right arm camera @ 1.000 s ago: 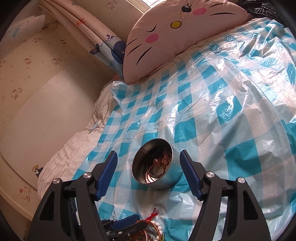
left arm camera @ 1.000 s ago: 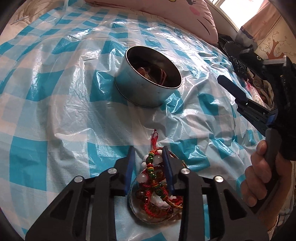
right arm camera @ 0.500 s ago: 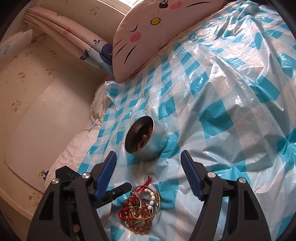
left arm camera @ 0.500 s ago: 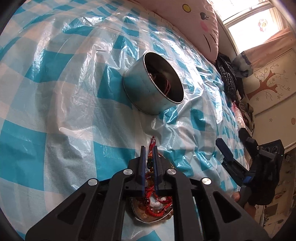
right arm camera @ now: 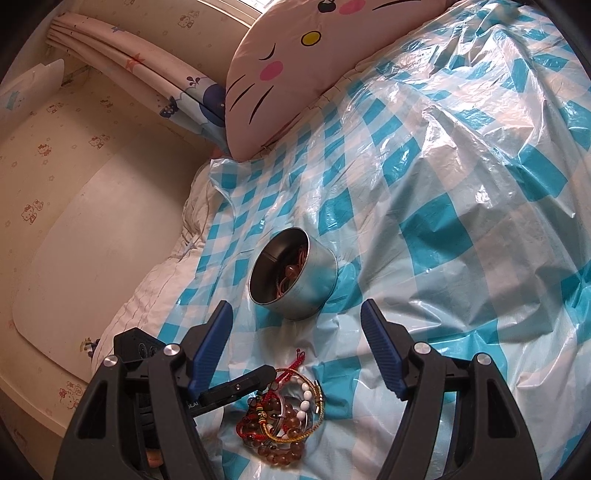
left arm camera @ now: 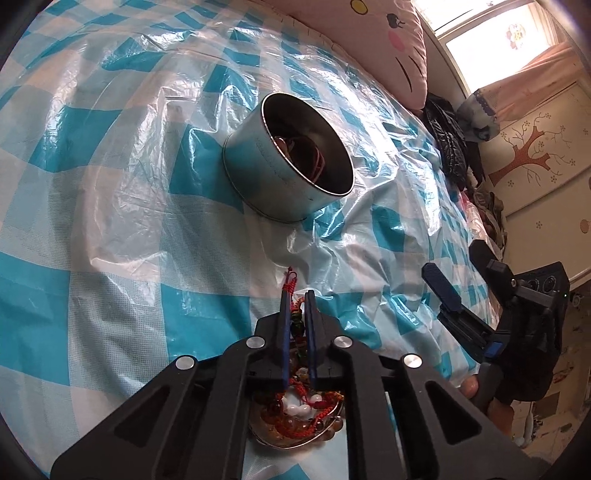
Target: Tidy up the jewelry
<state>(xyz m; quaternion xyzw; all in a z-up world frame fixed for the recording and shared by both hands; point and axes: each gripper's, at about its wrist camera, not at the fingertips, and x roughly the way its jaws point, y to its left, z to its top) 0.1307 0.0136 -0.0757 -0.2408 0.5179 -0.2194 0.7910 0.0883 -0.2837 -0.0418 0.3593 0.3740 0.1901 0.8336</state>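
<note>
A heap of bead and cord bracelets [left arm camera: 300, 413] [right arm camera: 284, 410] lies on the blue-checked plastic sheet, on what looks like a shallow round lid. My left gripper [left arm camera: 297, 308] [right arm camera: 269, 374] points down into the heap. Its jaws are closing the last bit, and the pads pinch a red cord bracelet with green beads. Beyond it stands a round metal tin [left arm camera: 255, 166] [right arm camera: 319, 288] with several bracelets inside. My right gripper [right arm camera: 295, 314] [left arm camera: 461, 273] hovers open and holds nothing, above the heap and short of the tin.
A pink cat-face pillow [right arm camera: 295, 66] [left arm camera: 388, 29] lies at the head of the bed. Dark clothes [left arm camera: 450, 144] are piled along the right side. The bed's left edge drops toward a cream wall [right arm camera: 74, 240]. A hand [left arm camera: 493, 406] grips the right gripper's handle.
The left jaws have come together from a bracelet's width apart to pinching the red cord, and that gripper has rolled. The right gripper has drawn back, bringing the heap into its view.
</note>
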